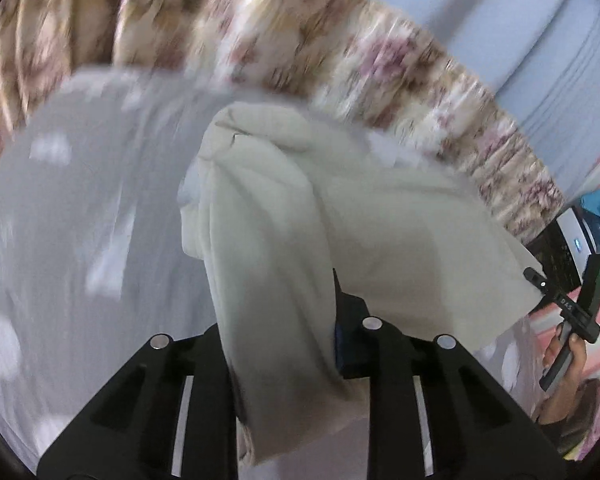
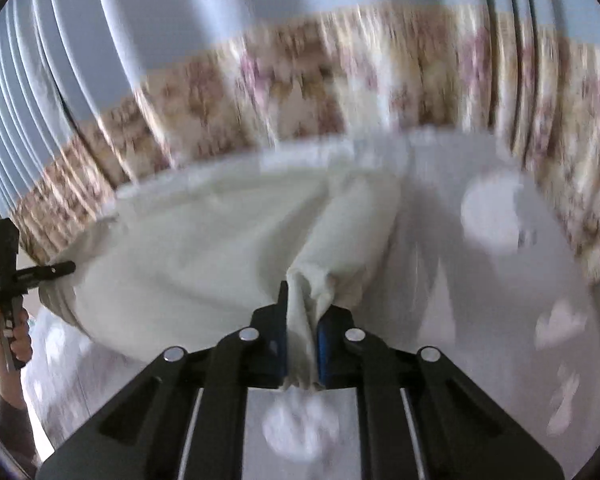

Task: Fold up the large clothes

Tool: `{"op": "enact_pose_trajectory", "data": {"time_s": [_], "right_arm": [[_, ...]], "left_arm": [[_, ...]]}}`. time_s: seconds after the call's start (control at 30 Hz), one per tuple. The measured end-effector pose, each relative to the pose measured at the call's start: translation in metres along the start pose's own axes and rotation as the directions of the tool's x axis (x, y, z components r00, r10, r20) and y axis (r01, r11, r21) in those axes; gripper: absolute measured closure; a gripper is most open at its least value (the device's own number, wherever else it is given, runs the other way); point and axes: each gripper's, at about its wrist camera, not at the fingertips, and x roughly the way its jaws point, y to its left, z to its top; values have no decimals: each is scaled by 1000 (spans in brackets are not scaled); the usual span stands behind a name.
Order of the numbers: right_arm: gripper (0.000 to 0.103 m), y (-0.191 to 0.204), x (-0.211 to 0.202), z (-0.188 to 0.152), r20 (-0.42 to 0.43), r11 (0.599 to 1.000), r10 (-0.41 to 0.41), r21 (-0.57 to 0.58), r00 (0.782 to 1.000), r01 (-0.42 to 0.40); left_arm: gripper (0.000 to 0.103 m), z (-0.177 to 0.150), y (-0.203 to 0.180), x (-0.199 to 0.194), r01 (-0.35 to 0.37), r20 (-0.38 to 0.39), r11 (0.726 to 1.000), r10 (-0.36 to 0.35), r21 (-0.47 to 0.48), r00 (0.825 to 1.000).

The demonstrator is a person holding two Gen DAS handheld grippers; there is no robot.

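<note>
The bed sheet (image 2: 500, 264), grey with white cloud shapes, fills the lower field; a floral frill (image 2: 300, 92) runs from 9 to 3 o'clock behind it. On it, toward 12 o'clock, lies the cream garment (image 2: 204, 248), partly lifted and bunched. The right hand-held gripper (image 2: 302, 344) is clenched on a pinched edge at 6 o'clock; the left hand-held gripper (image 1: 296, 344) grasps another gathered edge. By my reading, a fold is only beginning: both edges are caught, nothing looks laid flat or squared yet.

wall (image 2: 180, 8): pale blue, ribbed | bedspread (image 1: 52, 208): grey, white patches — floral valance (image 2: 300, 80) behind
</note>
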Motion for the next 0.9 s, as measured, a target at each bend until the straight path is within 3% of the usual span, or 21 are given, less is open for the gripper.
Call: {"op": "enact_pose_trajectory", "data": {"time_s": [0.07,0.13,0.23,0.37,0.4,0.47,0.57,0.63,0.7,0.77,0.9], "right_arm": [[89,-8,24,-23,-71,998,-65,-8,995,65],[83,-19,37,-33,-97,998,-56,26,994,58],[80,-31,25,-26,-79,996,14,92,997,-7],[68,-33,-13,1,18,998,-43,56,999,42],[65,-30,-17,9,37,998,-52,46,998,50],[62,-20,-15,25,59,998,-54,14,997,54],[61,-1,8,46,64,1000,-18,-11,998,18],[60,13,30,57,46,1000,9,-24,999,-8],[46,24,49,64,23,999,7,-47,1000,-6],[46,35,73,71,-7,997,-20,-74,1000,20],[46,43,115,79,-97,994,-73,-93,993,64]], "left_arm": [[73,-20,7,19,-47,-32,999,48,9,998],[56,-27,7,23,-79,-12,996,80,29,997],[47,-23,4,11,-156,29,987,155,31,988],[40,-5,-5,-23,-266,145,962,256,61,956],[34,1,-9,-27,-277,163,958,264,67,951],[28,14,-19,-27,-271,174,958,252,90,952],[28,36,-38,-1,-202,111,972,189,117,976],[28,47,-46,18,-182,78,976,173,119,982],[27,60,-52,39,-150,37,981,147,119,988],[26,72,-55,61,-150,-6,982,151,116,988],[28,93,-62,104,-218,-88,963,234,159,968]]}}
